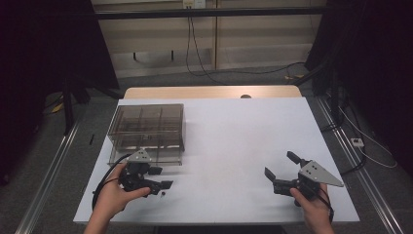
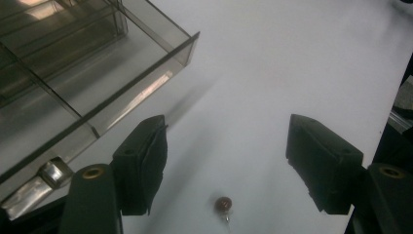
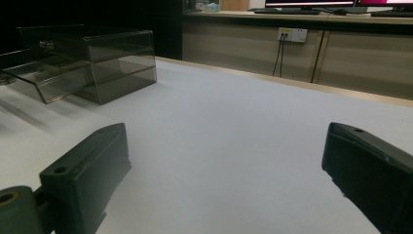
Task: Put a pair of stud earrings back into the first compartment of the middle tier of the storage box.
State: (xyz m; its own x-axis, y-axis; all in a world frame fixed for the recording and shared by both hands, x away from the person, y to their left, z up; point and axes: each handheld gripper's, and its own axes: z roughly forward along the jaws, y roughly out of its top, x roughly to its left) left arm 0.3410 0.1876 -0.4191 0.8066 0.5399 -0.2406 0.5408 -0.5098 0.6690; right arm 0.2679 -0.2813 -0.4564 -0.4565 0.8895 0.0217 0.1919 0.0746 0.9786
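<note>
Two grippers are at work over the white tabletop (image 1: 229,141), one in each hand. The left gripper (image 1: 159,178) sits at about 7 o'clock on the tabletop, its jaws spread with nothing pinched between them. In the left gripper view, a small round brown part (image 2: 223,203) with a thin pin lies on the bare surface in the gap between the two black jaws, nearer the bottom edge, touching neither pad; in the high view the same small part (image 1: 163,193) shows as a dark speck just beside the lower jaw tip. At roughly 11 o'clock from that gripper, very near it, stands a smoky transparent organizer box (image 1: 148,130) with inner dividers, and a drawer (image 1: 146,155) of it is pulled out toward the person; the drawer's clear front corner (image 2: 187,46) shows just beyond the left jaw in the left gripper view. The right gripper (image 1: 282,170) is held at about 5 o'clock on the tabletop, well apart from the box, its jaws also spread wide and empty over bare white surface. From the right gripper view the box (image 3: 104,61) stands far off at about 10 o'clock.
</note>
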